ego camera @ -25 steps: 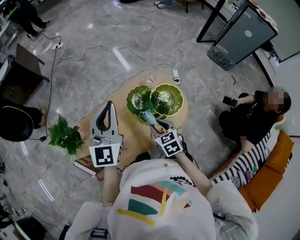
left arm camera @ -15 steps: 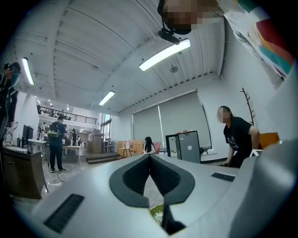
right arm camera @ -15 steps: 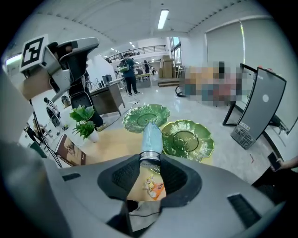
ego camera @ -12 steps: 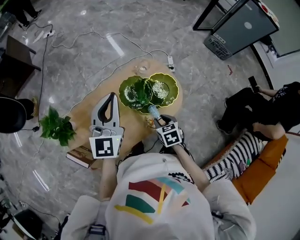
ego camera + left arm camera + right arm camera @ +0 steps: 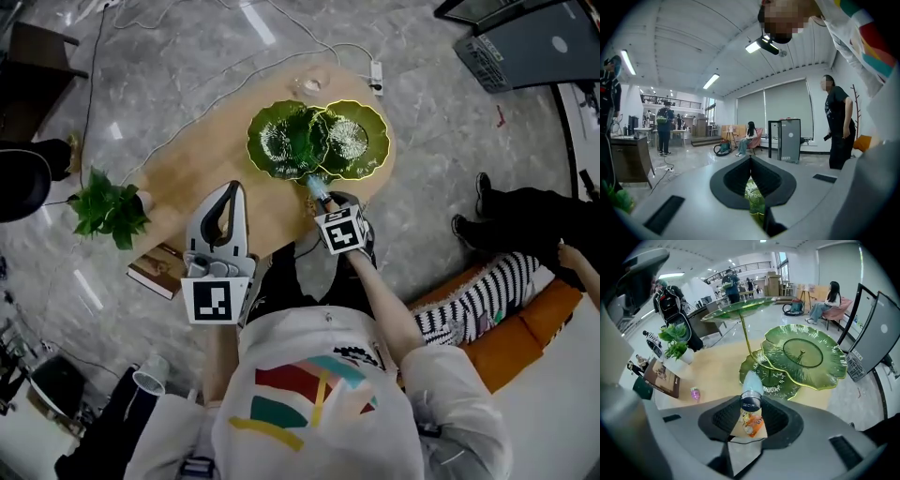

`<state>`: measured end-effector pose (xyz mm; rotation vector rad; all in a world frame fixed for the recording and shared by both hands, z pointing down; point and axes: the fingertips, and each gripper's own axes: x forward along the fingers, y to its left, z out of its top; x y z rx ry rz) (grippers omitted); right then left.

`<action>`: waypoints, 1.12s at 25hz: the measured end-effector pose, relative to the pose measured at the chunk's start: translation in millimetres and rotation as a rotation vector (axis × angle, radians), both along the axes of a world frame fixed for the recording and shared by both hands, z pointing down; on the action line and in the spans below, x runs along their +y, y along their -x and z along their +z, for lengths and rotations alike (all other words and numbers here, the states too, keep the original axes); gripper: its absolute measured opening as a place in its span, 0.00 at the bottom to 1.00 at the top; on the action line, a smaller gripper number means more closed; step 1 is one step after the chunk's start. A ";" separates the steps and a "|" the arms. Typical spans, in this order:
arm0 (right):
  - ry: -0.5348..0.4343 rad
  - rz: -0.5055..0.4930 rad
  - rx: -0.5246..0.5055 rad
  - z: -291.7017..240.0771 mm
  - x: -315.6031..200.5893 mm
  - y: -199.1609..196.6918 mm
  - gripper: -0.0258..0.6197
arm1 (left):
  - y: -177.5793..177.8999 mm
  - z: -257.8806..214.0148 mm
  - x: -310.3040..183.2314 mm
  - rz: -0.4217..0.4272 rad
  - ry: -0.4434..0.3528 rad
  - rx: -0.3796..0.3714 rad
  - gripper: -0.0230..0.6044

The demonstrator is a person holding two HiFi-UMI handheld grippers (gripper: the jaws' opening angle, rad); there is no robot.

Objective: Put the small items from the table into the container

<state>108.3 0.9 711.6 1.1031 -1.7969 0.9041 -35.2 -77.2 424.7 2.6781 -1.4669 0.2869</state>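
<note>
A green leaf-shaped tiered dish (image 5: pixel 281 145) stands at the far end of the wooden table (image 5: pixel 197 164). In the right gripper view its tiers (image 5: pixel 806 355) spread just ahead of the jaws. My right gripper (image 5: pixel 317 190) is shut on a pale blue bulb-shaped item (image 5: pixel 751 389) with a dark collar, held at the dish's near edge. Under it on the table lies an orange packet (image 5: pixel 753 424). A small pink item (image 5: pixel 695 393) rests further left. My left gripper (image 5: pixel 232 187) hovers over the table's near side, tips together and holding nothing (image 5: pixel 750 159).
A potted plant (image 5: pixel 108 206) and a book (image 5: pixel 159 270) sit at the table's left end. A clear small thing (image 5: pixel 312 84) lies at the far edge. Cables and a power strip (image 5: pixel 377 73) cross the floor. A person's legs (image 5: pixel 525 225) stretch out on the right.
Both grippers have sunk toward the table. The right one still holds the bulb-shaped item and has stayed near the dish's near edge.
</note>
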 end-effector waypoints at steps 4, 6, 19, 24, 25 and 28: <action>0.039 0.008 -0.019 30.6 -19.5 9.7 0.27 | -3.9 19.4 6.4 0.013 0.037 -0.028 0.05; 0.064 0.007 -0.044 43.7 -23.9 16.7 0.27 | -2.6 28.8 6.7 0.004 0.070 -0.024 0.05; -0.124 0.108 -0.018 37.0 -33.0 19.1 0.47 | -3.9 20.1 16.5 0.007 0.054 -0.055 0.05; -0.158 0.193 -0.064 -0.4 -24.5 12.5 0.47 | -10.2 -7.2 3.9 0.044 -0.028 -0.024 0.05; -0.171 0.200 -0.062 -10.5 -23.4 9.0 0.47 | -13.9 -15.4 0.5 0.060 -0.053 -0.024 0.05; -0.215 0.195 -0.072 -44.1 -17.3 0.3 0.47 | -23.3 -39.9 -6.5 0.084 -0.118 -0.023 0.05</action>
